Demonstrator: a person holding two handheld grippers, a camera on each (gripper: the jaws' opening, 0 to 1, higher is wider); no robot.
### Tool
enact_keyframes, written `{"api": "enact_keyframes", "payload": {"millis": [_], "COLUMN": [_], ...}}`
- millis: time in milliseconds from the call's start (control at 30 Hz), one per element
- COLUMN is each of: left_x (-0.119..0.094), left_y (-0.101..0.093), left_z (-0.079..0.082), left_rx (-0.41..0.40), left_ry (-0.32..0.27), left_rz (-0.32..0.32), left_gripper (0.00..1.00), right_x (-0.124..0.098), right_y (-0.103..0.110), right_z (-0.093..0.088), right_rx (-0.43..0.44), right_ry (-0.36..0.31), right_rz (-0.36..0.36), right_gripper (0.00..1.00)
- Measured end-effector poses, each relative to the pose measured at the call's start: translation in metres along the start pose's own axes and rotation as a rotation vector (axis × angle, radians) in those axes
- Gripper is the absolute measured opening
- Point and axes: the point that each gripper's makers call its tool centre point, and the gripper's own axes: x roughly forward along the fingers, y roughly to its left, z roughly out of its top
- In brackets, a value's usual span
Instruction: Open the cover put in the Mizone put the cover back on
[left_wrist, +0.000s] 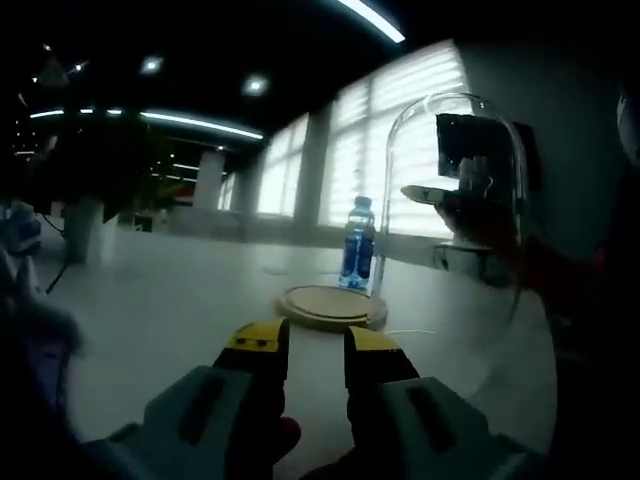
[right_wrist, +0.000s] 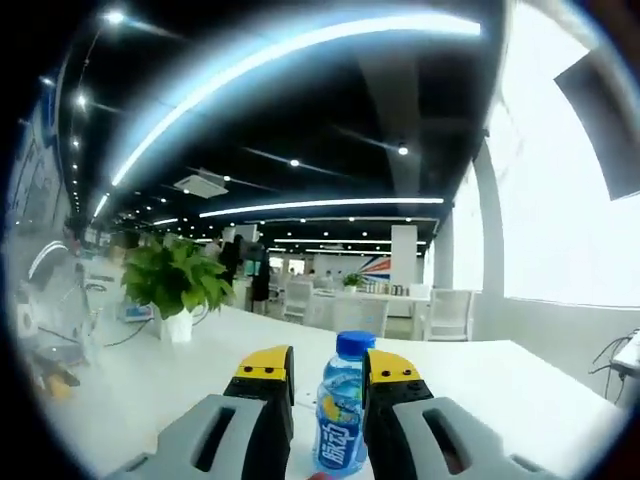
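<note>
In the left gripper view the wooden base (left_wrist: 331, 306) sits just above the centre of the frame on the pale table (left_wrist: 180, 300), with nothing on it. The glass dome cover (left_wrist: 455, 200) stands in the right half of the frame, already off the base and apparently lifted to its right, though what holds it cannot be made out through the glass. The Mizone bottle (left_wrist: 358, 243) shows just behind the base, near the dome's left edge. The left gripper (left_wrist: 316, 350) rises from the bottom centre, its yellow-tipped jaws a narrow gap apart and holding nothing.

In the right gripper view the right gripper (right_wrist: 328, 378) has the same bottle (right_wrist: 341, 415) standing upright between its jaws, blue cap up and label facing the camera; the jaws sit close against both sides, so it reads as gripped. A potted plant (right_wrist: 178, 280) stands on the table at centre left.

The step in hand looks like carrying the bottle to the base. It is likely done best by keeping the bottle upright, bringing it over the middle of the wooden disc, and lowering until the bottom rests flat before opening the jaws. A central placing matters, since the dome must later come down around the bottle without catching its cap
</note>
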Motion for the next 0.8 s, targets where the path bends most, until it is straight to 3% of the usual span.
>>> {"api": "enact_keyframes", "payload": {"millis": [400,633,800], "left_x": [0.000,0.001,0.002], "left_y": [0.003,0.002,0.001], "left_z": [0.001,-0.001,-0.003], "left_rx": [0.019,0.018,0.031], "left_ry": [0.002,0.008,0.018], "left_rz": [0.020,0.013,0.010], "left_gripper": [0.17,0.17,0.17], "right_x": [0.032,0.046,0.060], "right_y": [-0.012,-0.020,-0.024], "right_z": [-0.004,-0.008,-0.010], "right_rx": [0.020,-0.015,0.018], "right_ry": [0.036,0.042,0.039], "right_rz": [-0.015,-0.052,-0.043], "right_gripper": [0.19,0.21,0.22]}}
